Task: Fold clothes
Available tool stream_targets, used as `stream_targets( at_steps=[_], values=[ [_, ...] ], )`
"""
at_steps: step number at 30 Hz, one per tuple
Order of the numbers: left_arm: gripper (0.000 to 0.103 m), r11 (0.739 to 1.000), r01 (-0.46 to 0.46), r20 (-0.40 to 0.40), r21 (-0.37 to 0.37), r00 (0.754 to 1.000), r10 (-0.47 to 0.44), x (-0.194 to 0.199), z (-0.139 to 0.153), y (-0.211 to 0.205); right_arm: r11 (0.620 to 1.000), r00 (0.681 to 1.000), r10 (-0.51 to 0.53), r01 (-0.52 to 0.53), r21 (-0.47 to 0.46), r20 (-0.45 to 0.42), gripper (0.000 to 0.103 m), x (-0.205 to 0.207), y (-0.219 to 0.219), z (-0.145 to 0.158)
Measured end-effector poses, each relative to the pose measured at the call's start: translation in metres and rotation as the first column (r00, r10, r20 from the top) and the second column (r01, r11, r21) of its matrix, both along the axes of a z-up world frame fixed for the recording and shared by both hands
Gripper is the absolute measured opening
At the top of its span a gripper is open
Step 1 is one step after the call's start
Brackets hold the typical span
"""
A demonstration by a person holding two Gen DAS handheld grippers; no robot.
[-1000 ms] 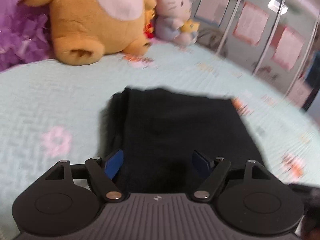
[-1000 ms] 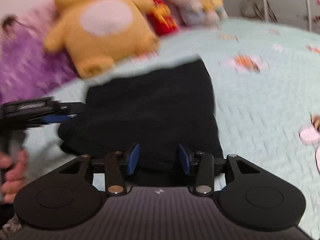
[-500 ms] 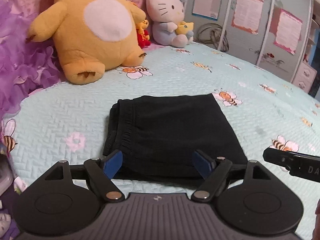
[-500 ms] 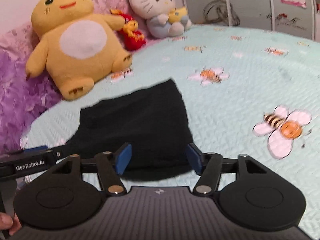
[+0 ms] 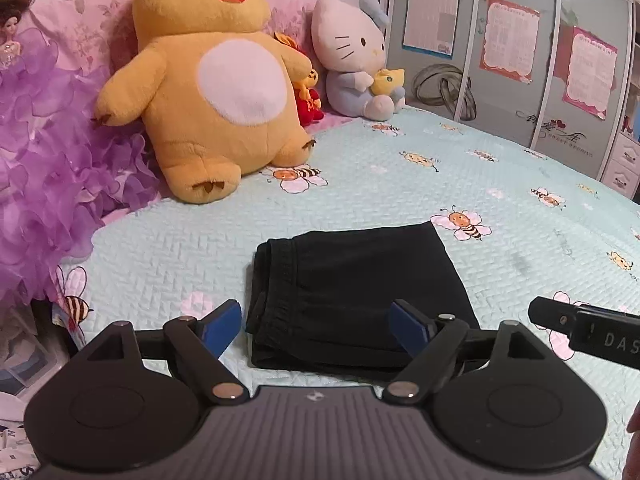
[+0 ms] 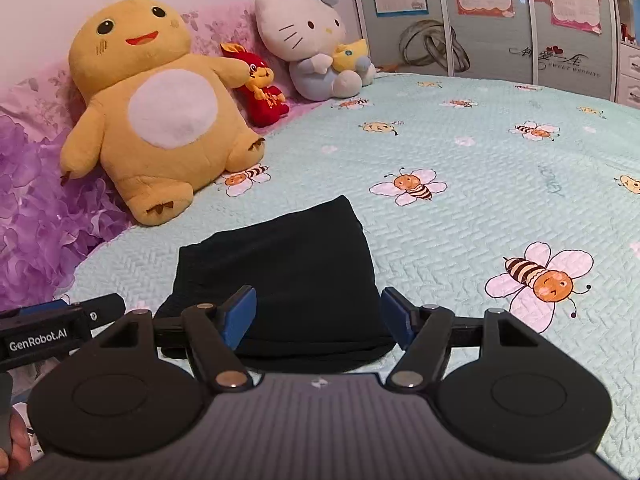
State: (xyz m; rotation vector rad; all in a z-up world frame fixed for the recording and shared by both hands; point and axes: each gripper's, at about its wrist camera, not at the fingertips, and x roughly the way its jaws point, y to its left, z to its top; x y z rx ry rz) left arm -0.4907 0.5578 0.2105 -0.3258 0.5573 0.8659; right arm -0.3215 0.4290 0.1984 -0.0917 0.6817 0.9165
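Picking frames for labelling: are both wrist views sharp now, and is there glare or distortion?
Left wrist: sharp, black folded garment crisp, fisheye bends the wardrobe doors, ceiling light reflected there. Right wrist: sharp too, quilt curves outward, no glare.

Folded black shorts (image 5: 360,292) lie on a mint quilted bedspread (image 5: 400,184) printed with cartoon bees and pale flowers; yellow plush (image 5: 212,92) with white belly; purple ruffled fabric (image 5: 48,168).
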Motion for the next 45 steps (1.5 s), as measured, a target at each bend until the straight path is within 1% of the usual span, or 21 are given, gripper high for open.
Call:
stream_targets(
  at_steps=[7,24,45],
  values=[
    [0.085,1.0,0.007,0.0,0.008,1.0,-0.007,0.001,0.004,-0.004,1.0,1.0,-0.008,0.008,-0.003,-0.002,0.07,-0.001,0.0,0.002],
    [0.085,1.0,-0.011,-0.023,-0.001,1.0,0.011,-0.003,-0.004,0.003,0.999,1.0,0.008,-0.008,-0.031,0.011,0.07,-0.009,0.011,-0.005],
    [0.085,1.0,-0.005,-0.038,0.0,0.999,0.005,-0.001,-0.007,-0.001,0.999,1.0,0.0,0.0,-0.039,0.002,0.07,-0.008,0.004,-0.009]
  ],
)
